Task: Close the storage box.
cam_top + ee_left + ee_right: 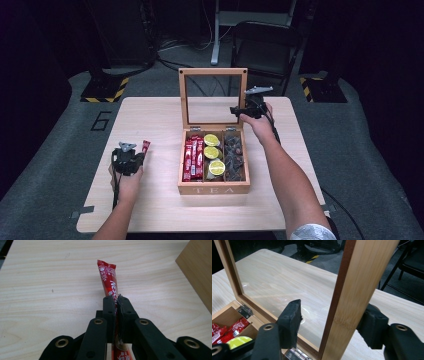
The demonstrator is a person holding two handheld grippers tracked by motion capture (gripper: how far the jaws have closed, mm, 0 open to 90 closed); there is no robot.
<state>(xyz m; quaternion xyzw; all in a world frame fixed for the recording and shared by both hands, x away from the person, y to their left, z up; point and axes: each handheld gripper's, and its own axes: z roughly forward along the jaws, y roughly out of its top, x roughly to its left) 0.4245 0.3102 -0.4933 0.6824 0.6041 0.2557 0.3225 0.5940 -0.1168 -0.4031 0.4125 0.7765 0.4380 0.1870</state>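
A wooden tea box stands open in the middle of the table, its glass lid upright. Inside lie red sachets, lime-printed packets and dark packets. My left gripper rests on the table left of the box, shut on one red stick sachet that points forward past the jaws. My right gripper is at the lid's right side. It is open, its jaws straddling the lid's wooden frame, one in front of the glass, one behind.
Bare tabletop lies around the box. A folding chair, a metal stand and hazard-striped bases stand on the floor beyond the table. The box's side wall rises to the right of the held sachet. A lid hinge sits by the sachet compartment.
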